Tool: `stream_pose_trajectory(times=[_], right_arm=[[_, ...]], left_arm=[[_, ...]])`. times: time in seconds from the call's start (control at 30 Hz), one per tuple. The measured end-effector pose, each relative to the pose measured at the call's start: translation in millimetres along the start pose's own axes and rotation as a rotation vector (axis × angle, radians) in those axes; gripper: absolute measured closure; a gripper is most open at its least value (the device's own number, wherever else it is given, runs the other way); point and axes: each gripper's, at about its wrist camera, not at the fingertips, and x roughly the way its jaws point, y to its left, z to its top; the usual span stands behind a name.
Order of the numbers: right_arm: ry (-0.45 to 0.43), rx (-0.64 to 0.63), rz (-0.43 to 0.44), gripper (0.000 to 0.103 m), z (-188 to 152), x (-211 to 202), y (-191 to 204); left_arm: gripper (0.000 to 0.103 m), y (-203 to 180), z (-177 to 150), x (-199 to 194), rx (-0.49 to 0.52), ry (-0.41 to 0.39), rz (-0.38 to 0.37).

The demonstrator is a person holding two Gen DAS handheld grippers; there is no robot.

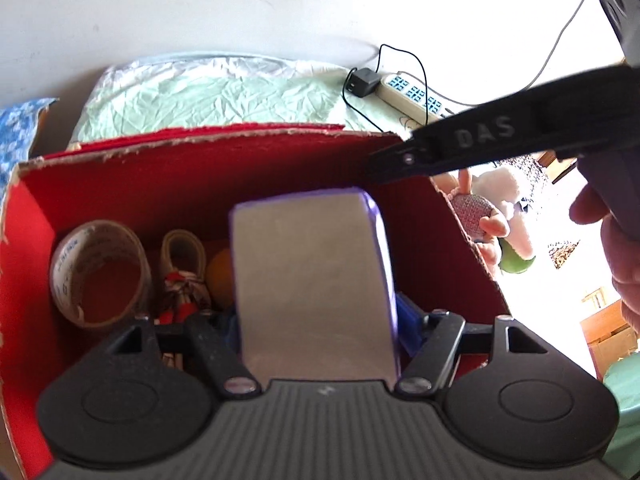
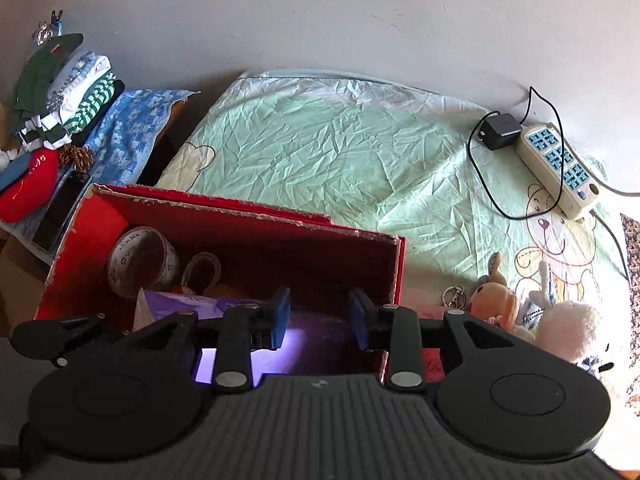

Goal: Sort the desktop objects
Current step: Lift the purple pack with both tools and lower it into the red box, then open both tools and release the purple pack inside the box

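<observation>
Between the left claw's [image 1: 316, 320] blue pads sits the purple-edged box [image 1: 312, 288], gripped across its narrow width, long axis running straight fwd along the fingers and tilted down into the red box [image 1: 200, 168]. It hangs over the red box's near-right part. To the claw's left, lower down inside: tape roll [image 1: 100, 272], then a small shoe [image 1: 184, 268], w/ something orange [image 1: 220, 276] just behind that. So free space lies ahead and right of the claw, not left.

The right claw [image 2: 318, 316] hovers just above the same red box [image 2: 240, 220], pads apart w/ nothing between them; the purple-edged box [image 2: 188, 306] shows to its left and below. Left hand is clearly the nearer one for the drop, I'd say. Plush toys [image 2: 560, 328] lie on the bed sheet [image 2: 340, 152] to the right claw's right, outside the red box, prob. next to sort.
</observation>
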Motion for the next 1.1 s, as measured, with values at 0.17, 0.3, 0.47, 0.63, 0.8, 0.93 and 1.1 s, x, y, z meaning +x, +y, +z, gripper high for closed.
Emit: stream_pose_trajectory(times=[0.17, 0.3, 0.47, 0.63, 0.8, 0.93, 1.1], right_arm=[[0.018, 0.006, 0.027, 0.068, -8, 1, -4], [0.007, 0.0, 0.001, 0.067, -11, -3, -9], [0.024, -0.19, -0.008, 0.046, -27, -6, 7], [0.061, -0.286, 0.021, 0.042, -38, -6, 18], [0.047, -0.345, -0.012, 0.042, -38, -5, 19], [0.045, -0.358, -0.01, 0.042, -40, -6, 17], [0.016, -0.268, 0.113, 0.044, -36, -13, 16]], left_arm=[[0.037, -2, -8, 0, -0.142, 0.053, -0.072], [0.039, 9, 0, 1, -0.266, 0.001, -0.045], [0.039, 42, 6, 6, -0.473, -0.038, -0.1], [0.039, 58, -19, 5, -0.718, -0.091, -0.176], [0.026, 23, -18, 8, -0.606, -0.039, -0.063], [0.014, 13, -10, -16, -0.476, -0.062, 0.019], [0.014, 19, -10, -73, -0.364, -0.123, 0.049]])
